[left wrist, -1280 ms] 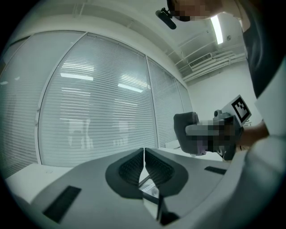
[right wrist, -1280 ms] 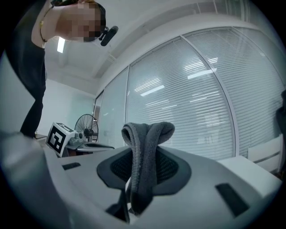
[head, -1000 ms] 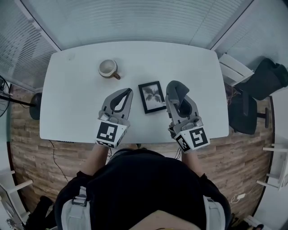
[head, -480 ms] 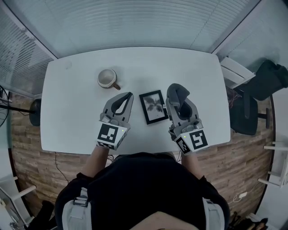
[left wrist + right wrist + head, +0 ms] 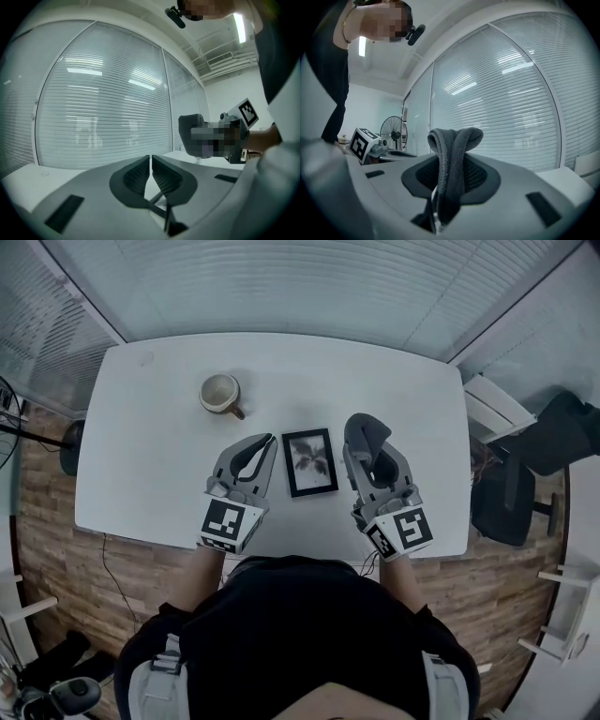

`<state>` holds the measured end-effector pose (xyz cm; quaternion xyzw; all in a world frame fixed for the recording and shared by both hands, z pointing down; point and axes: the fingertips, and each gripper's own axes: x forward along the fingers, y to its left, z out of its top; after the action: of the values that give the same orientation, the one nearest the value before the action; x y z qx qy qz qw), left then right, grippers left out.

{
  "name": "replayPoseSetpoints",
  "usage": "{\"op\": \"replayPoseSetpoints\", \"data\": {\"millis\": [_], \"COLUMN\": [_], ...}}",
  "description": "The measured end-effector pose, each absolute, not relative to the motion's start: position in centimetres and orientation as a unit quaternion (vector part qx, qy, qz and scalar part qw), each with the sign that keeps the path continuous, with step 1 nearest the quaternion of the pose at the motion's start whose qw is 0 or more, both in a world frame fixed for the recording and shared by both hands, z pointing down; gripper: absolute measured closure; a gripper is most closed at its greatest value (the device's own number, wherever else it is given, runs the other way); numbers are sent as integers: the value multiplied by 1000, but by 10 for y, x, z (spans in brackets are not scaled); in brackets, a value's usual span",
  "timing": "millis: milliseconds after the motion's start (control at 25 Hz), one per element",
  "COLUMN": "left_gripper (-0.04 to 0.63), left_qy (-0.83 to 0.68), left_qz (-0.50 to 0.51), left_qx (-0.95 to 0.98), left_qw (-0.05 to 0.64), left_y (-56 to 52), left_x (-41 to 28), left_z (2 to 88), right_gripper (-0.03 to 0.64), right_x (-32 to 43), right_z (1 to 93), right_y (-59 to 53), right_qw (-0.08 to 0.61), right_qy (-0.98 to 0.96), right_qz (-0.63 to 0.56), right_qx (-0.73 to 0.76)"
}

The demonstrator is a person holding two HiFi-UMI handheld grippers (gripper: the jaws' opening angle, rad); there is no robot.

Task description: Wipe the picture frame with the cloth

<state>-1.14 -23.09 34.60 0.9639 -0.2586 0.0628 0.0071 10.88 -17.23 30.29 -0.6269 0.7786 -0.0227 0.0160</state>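
Cloth (image 5: 451, 154) first: dark grey, folded over, clamped between the jaws of the right gripper (image 5: 364, 430), a rounded loop standing up above the tips. Jaws of the left gripper (image 5: 150, 161) closed tip to tip, nothing between them. Both grippers roughly level above the near part of the white bench (image 5: 141, 465), with the picture frame (image 5: 310, 462) flat on its back between them, just beside each and apparently touched by neither. Small dark frame, pale plant print facing up, long sides running away from the person. Farther off to the left, well apart from the frame, a mug (image 5: 221, 393) with its handle toward the near right. Step in hand, by judgement: the approach, cloth ready but not yet on the frame, no wiping begun. Next: tip the right gripper down, bring the cloth loop onto the face of the frame, then stroke across it and along the borders. Probably also worth pressing the closed left jaws on an edge or corner, as a guard against sliding on the smooth bench. Count: one picture frame, one cloth, one mug, one bench, two grippers.
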Motion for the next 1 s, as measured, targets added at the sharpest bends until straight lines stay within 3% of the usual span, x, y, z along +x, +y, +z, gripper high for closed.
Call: {"op": "replayPoseSetpoints", "data": {"millis": [320,800,1000], "left_gripper": [561,323,273], "left_qy": [-282,-257,-238], "left_qz": [100,173,210], "left_qx": [954,949,946], "left_qw": [28,61,63], "left_y": [-224,-199,-179], "left_x": [-7,5,12], "left_z": [370,420,445], "right_gripper": [514,514,514], "right_x": [118,126,130], "right_z": [326,356,360], "right_y": [-185,-187,-177], "right_qw": [-13,-26,-27], "right_qy": [809,832,837], "right_qz": [-36,-64,-66], "right_qx": [-587,-551,-543]}}
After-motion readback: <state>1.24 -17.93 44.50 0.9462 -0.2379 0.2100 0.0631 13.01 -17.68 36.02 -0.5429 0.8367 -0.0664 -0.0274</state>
